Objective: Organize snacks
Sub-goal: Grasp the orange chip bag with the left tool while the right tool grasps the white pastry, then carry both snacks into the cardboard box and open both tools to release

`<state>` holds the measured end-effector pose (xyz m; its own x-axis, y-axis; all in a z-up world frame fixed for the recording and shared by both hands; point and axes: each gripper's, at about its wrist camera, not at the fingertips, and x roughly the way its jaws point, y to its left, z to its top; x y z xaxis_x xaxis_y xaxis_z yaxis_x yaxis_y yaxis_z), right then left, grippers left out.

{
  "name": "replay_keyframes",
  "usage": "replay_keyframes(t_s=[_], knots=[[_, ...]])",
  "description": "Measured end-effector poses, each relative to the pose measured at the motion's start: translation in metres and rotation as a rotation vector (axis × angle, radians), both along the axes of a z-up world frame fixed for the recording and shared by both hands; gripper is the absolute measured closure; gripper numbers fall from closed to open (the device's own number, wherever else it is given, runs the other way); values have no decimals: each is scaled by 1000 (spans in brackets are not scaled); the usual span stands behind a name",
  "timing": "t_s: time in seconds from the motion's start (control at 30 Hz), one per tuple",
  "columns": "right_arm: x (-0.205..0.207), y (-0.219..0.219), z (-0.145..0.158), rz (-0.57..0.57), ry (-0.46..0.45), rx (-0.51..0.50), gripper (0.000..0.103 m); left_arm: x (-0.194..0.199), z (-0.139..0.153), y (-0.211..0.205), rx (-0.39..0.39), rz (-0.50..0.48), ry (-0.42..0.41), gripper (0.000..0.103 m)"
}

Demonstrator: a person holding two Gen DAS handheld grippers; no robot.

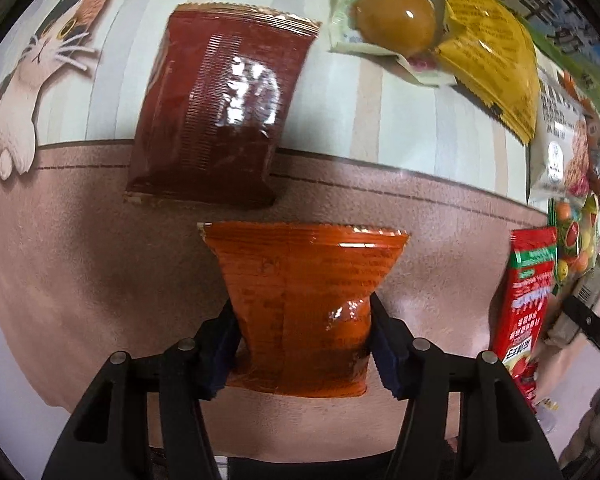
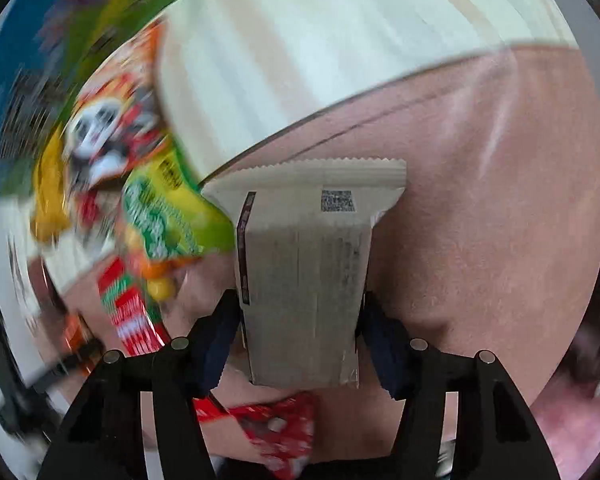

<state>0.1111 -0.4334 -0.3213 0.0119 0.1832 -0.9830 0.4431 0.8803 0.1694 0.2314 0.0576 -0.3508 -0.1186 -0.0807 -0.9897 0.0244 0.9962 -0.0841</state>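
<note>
My left gripper is shut on an orange snack packet and holds it above the printed tablecloth. A dark red packet lies flat on the cloth just beyond it. My right gripper is shut on a white snack packet with small print and a code on its back. The right wrist view is blurred by motion. A heap of snacks lies to the left of the white packet.
At the right of the left wrist view lie a jelly cup, a yellow packet, a white packet, a candy bag and a red packet. A red patterned packet lies under my right gripper.
</note>
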Motion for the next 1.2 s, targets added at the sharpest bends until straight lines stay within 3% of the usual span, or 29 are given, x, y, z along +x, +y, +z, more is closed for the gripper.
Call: replay_keyframes(t_s=[0.1,0.17,0.33,0.4,0.53,0.57,0.67,0.97,1.2], knots=[[-1,19,8,184,17,-111,41,-6,-4,-10,16,-20,-4,45],[-2,24,7,233,27,-140,38,-9,-7,-17,23,-25,-4,45],[-2,29,0,211,22,-175,35,-16,-5,-25,36,-9,-18,47],[-3,28,-1,196,4,-191,38,-16,-1,-28,50,-13,-38,54],[-13,35,9,206,-31,-204,41,-22,11,-34,55,-3,-74,57],[-18,53,11,203,-37,-202,41,-24,17,-37,44,-1,-85,58],[-23,51,24,187,-62,-188,41,-19,41,-47,13,3,-114,58],[-31,57,96,224,-161,-107,41,-6,123,-91,-115,-45,-218,58],[-16,61,153,235,-249,-43,41,14,169,-95,-179,-73,-266,58]])
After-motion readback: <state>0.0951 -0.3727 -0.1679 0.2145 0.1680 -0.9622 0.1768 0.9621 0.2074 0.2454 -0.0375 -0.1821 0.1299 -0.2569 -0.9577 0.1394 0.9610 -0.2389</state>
